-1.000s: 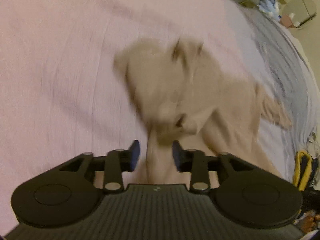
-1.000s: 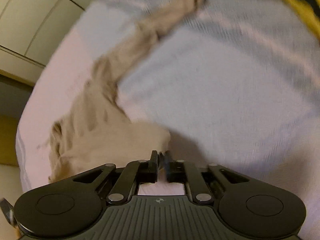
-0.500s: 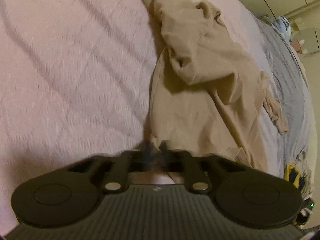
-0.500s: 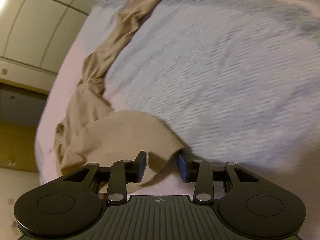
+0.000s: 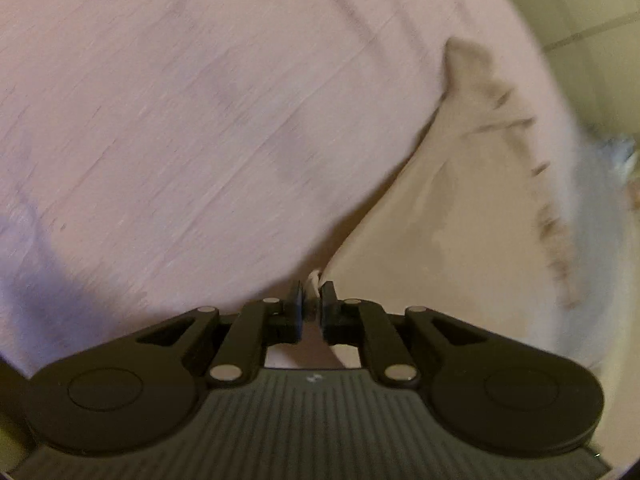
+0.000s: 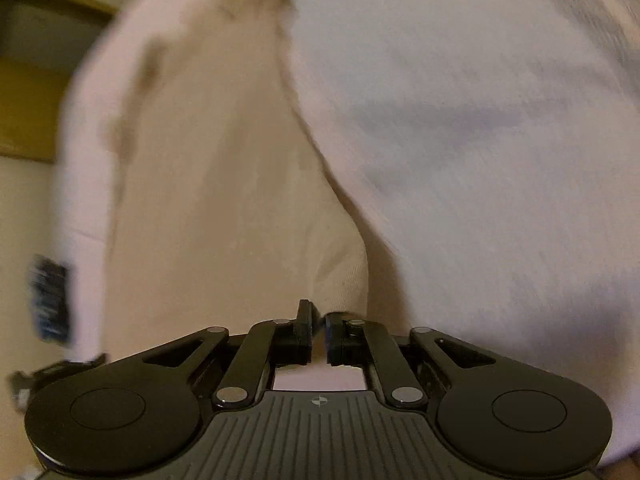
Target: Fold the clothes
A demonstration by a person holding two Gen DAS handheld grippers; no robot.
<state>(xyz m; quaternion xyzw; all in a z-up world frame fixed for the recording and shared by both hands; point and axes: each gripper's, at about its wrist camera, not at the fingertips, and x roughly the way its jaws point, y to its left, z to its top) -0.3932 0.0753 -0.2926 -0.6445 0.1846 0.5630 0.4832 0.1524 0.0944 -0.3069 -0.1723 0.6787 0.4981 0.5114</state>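
A beige garment (image 5: 460,220) lies blurred on the pink bedsheet (image 5: 180,100) and stretches away to the right in the left wrist view. My left gripper (image 5: 311,304) is shut on its near edge, and a pale bit of fabric pokes up between the pads. In the right wrist view the same beige garment (image 6: 208,200) runs up and away from my right gripper (image 6: 319,328). Its jaws are closing, with only a narrow gap left, and the garment's near edge is pinched between them. Both views are smeared by motion.
A grey-blue blanket (image 6: 480,120) covers the bed to the right of the garment. The bed's edge falls away at the left, with a blurred dark-blue object (image 6: 50,300) on the floor below. Pale cabinet panels (image 5: 580,8) stand beyond the bed.
Both grippers closed on the garment's near edge, the right one opening first. The crumpled garment has been pulled out longer and flatter. Both views have swung sideways across the bed.
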